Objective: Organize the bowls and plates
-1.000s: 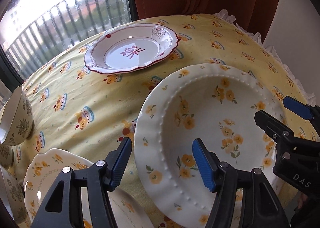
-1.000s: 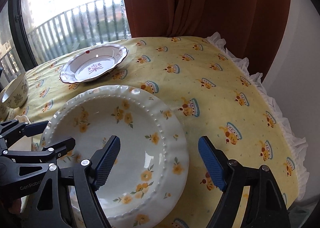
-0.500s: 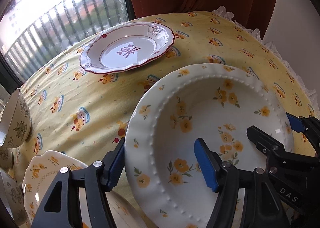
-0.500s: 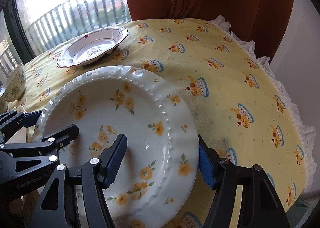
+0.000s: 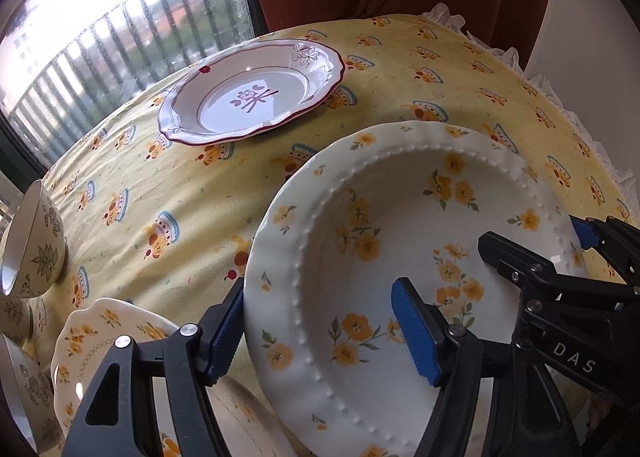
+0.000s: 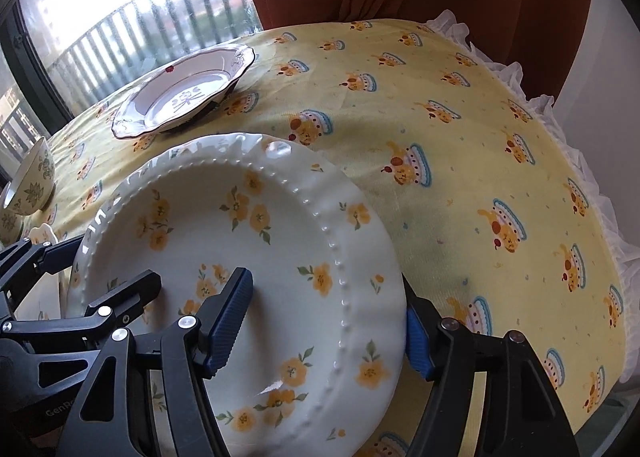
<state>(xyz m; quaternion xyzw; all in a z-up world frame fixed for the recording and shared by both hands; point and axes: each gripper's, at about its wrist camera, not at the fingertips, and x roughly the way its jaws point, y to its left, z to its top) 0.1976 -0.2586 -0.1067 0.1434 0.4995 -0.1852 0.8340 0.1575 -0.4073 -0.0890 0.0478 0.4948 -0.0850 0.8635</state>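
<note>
A large white deep plate with yellow flowers (image 5: 400, 193) (image 6: 260, 217) is tilted up off the yellow tablecloth between both grippers. My right gripper (image 6: 326, 297) is shut on its right rim, one pad inside the well and the other against the outer edge. It shows in the left wrist view too, as the right gripper (image 5: 538, 237). My left gripper (image 5: 316, 289) straddles the plate's left rim. Its jaws are opening: the left pad sits at the rim's outer edge and the right pad hovers over the well.
A red-rimmed white plate (image 5: 252, 93) (image 6: 184, 97) sits at the far side by the window. A patterned bowl (image 5: 36, 241) and a scalloped yellow-flower plate (image 5: 100, 337) stand at the left. The table's frilled edge (image 6: 580, 161) runs along the right.
The flowered plate has shifted toward my left gripper and tipped up. Its left rim now lies between the left jaws. The right jaws have narrowed onto the right rim.
</note>
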